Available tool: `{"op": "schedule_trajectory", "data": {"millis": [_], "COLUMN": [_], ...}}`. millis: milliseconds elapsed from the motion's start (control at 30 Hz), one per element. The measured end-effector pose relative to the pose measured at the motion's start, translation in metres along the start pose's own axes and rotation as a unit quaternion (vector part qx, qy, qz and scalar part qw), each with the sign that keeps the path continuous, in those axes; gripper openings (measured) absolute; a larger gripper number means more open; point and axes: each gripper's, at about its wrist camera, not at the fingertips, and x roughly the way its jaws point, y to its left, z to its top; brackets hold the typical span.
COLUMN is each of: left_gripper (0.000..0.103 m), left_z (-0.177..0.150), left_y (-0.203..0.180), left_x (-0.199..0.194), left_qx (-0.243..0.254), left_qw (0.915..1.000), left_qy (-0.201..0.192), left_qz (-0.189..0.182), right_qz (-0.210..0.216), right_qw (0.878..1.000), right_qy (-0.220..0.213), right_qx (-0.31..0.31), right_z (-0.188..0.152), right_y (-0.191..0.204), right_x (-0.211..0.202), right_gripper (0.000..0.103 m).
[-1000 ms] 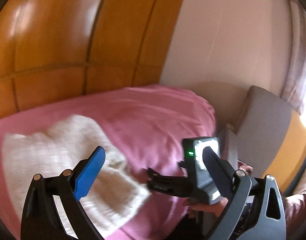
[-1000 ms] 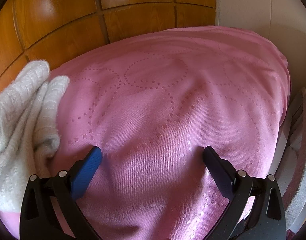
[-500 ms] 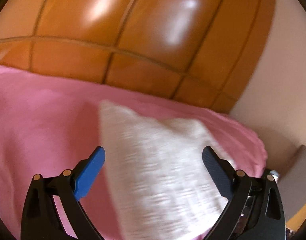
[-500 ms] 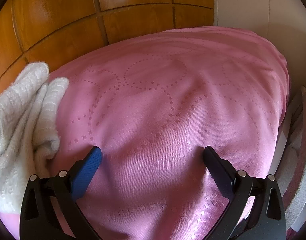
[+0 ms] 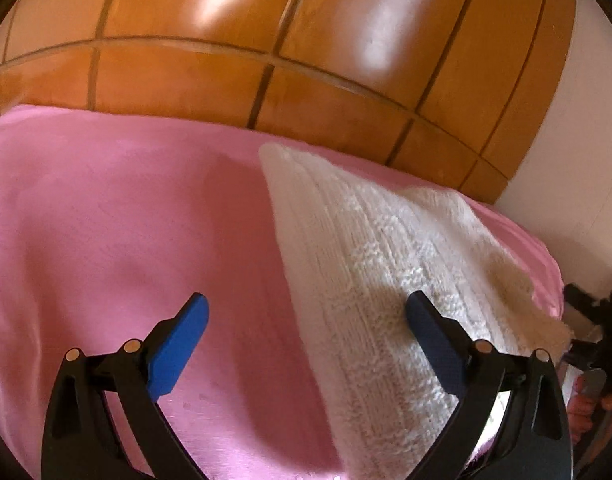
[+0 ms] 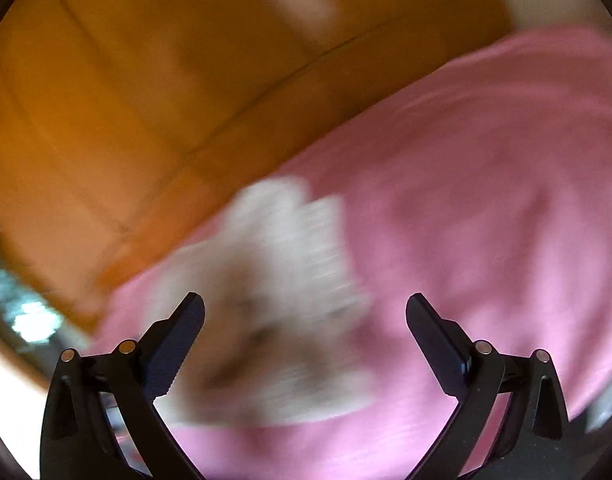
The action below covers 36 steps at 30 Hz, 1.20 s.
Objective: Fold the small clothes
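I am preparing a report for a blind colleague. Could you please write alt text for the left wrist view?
A white knit garment lies on a pink bedspread, in front of an orange wooden headboard. The open left hand-held gripper hovers over the garment's left edge, holding nothing.

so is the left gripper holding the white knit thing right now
No, the left gripper is open and empty, hovering over the white knit garment lying on the pink bedcover.
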Motion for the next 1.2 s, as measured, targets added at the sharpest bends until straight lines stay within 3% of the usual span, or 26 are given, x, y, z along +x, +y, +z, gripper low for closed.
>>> {"op": "schedule_trajectory", "data": {"millis": [67,100,167,233,333,433,533,667,700,767,800,833,933,1033,1200], "left_gripper": [0.099,0.099,0.099,0.099,0.099,0.1,0.101,0.101,0.101,0.101,0.101,0.101,0.101,0.101,0.101], "left_z": [0.0,0.0,0.0,-0.001,0.001,-0.002,-0.005,-0.005,-0.005,-0.003,-0.002,-0.002,-0.003,-0.003,-0.003], "left_y": [0.002,0.002,0.0,-0.004,-0.018,-0.037,-0.054,-0.045,-0.039,-0.034,-0.034,-0.035,-0.036,-0.036,-0.038], "left_x": [0.004,0.006,0.012,0.014,0.012,0.012,0.021,0.027,0.028,0.029,0.029,0.029,0.029,0.029,0.028], "left_qx": [-0.004,-0.007,-0.006,0.002,0.034,0.086,0.132,0.093,0.078,0.063,0.061,0.062,0.068,0.066,0.066], "left_qw": [0.9999,0.9998,0.9995,0.9995,0.999,0.9954,0.9893,0.9936,0.9946,0.9954,0.9955,0.9954,0.9951,0.9952,0.9951], "left_qy": [0.01,0.014,0.025,0.029,0.031,0.035,0.038,0.057,0.064,0.07,0.071,0.071,0.069,0.069,0.07], "left_qz": [-0.007,-0.011,-0.017,-0.013,0.004,0.022,0.05,0.03,0.023,0.016,0.016,0.016,0.021,0.023,0.025], "right_qz": [0.059,0.073,0.049,0.039,0.067,0.041,-0.014,-0.033,-0.043,-0.065,-0.087,-0.11,-0.15,-0.188,-0.208], "right_qw": [0.997,0.996,0.996,0.994,0.989,0.998,0.999,0.998,0.997,0.995,0.993,0.99,0.98,0.968,0.955], "right_qy": [0.036,0.053,0.073,0.083,0.056,0.011,0.05,0.032,0.035,0.029,0.01,-0.011,-0.054,-0.053,-0.036], "right_qx": [0.016,0.024,0.027,0.061,0.119,0.056,0.007,-0.031,-0.044,-0.067,-0.077,-0.085,-0.121,-0.16,-0.21], "right_z": [-0.004,-0.006,-0.007,-0.004,0.004,0.011,0.002,-0.01,-0.006,-0.001,0.003,0.007,0.019,0.027,0.037], "right_y": [0.007,0.011,0.014,0.006,-0.005,0.002,-0.002,0.001,0.008,0.021,0.025,0.029,0.043,0.052,0.068], "right_x": [0.014,0.025,0.047,0.064,0.06,0.039,0.054,0.061,0.062,0.054,0.044,0.039,0.026,0.035,0.063], "right_gripper": [0.089,0.076,0.057,0.016,0.011,0.011,0.012,0.02,0.026,0.049,0.074,0.081,0.082,0.086,0.092]}}
